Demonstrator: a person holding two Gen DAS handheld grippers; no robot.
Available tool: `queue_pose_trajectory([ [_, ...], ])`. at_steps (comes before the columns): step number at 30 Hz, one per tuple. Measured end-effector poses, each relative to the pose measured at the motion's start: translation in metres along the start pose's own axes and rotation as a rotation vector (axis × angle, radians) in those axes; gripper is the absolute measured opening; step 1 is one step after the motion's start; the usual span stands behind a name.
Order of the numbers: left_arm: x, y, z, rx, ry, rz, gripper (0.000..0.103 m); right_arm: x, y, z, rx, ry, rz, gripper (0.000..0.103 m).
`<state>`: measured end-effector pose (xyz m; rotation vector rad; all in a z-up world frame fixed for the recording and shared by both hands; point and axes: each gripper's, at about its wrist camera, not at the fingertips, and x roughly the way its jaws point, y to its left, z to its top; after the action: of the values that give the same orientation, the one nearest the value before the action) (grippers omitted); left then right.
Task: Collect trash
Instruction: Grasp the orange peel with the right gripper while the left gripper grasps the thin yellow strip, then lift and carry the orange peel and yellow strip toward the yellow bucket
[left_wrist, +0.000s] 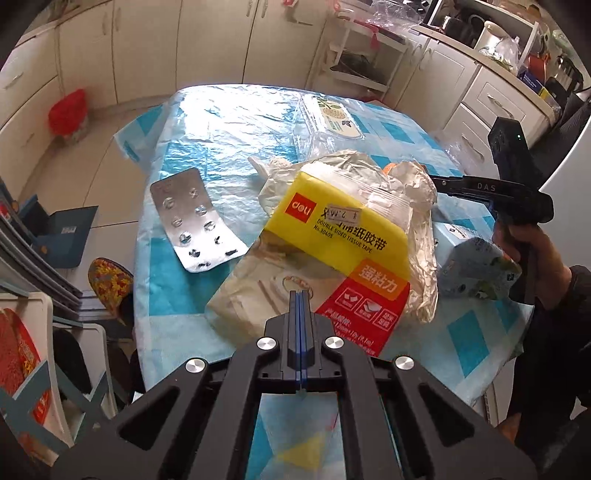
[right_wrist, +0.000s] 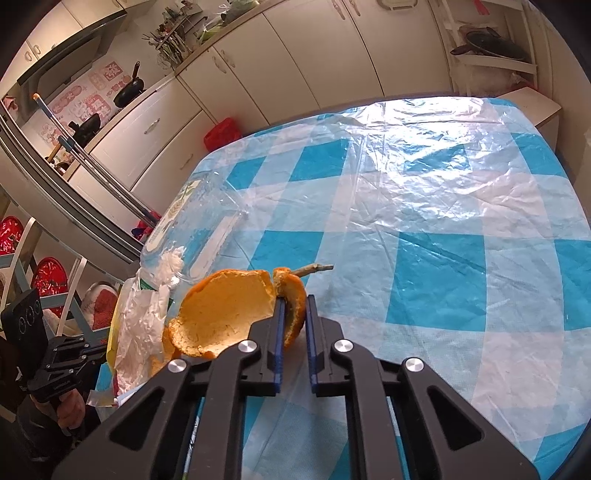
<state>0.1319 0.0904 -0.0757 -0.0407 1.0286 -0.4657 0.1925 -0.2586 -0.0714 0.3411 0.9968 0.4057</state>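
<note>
Right wrist: tongs (right_wrist: 294, 301) pinch orange peel (right_wrist: 221, 314) (left tongs closed).

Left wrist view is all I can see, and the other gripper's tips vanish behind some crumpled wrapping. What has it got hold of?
Observer: The right gripper is pinching an orange peel between its pads.
Operator: Just a scrap?
Observer: No, a big cupped piece with its pale inside facing up. Its stem is attached and points away across the table.
Operator: What's in the room on that side?
Observer: A black frying pan sits on the counter along the wall.
</note>
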Motion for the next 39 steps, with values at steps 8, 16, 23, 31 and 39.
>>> queue_pose_trajectory([
  [8,-0.039,-0.06,-0.041,0.195,-0.116,0.21,0.084,0.0,-0.003,-0.003,0.006,0.018,0.006,0.011],
  [16,-0.007,-0.128,-0.051,0.492,-0.117,0.556,0.084,-0.003,-0.005,-0.006,0.013,0.025,0.016,0.011],
  [23,0.007,-0.144,-0.05,0.601,-0.162,0.682,0.061,-0.004,-0.006,-0.007,0.017,0.028,0.021,0.011],
  [31,0.011,-0.134,-0.046,0.58,-0.178,0.717,0.002,-0.004,-0.008,-0.007,0.045,0.031,0.043,0.011],
  [39,-0.041,-0.14,-0.04,0.443,-0.285,0.672,0.001,-0.008,-0.006,-0.008,0.042,0.005,0.052,0.009],
])
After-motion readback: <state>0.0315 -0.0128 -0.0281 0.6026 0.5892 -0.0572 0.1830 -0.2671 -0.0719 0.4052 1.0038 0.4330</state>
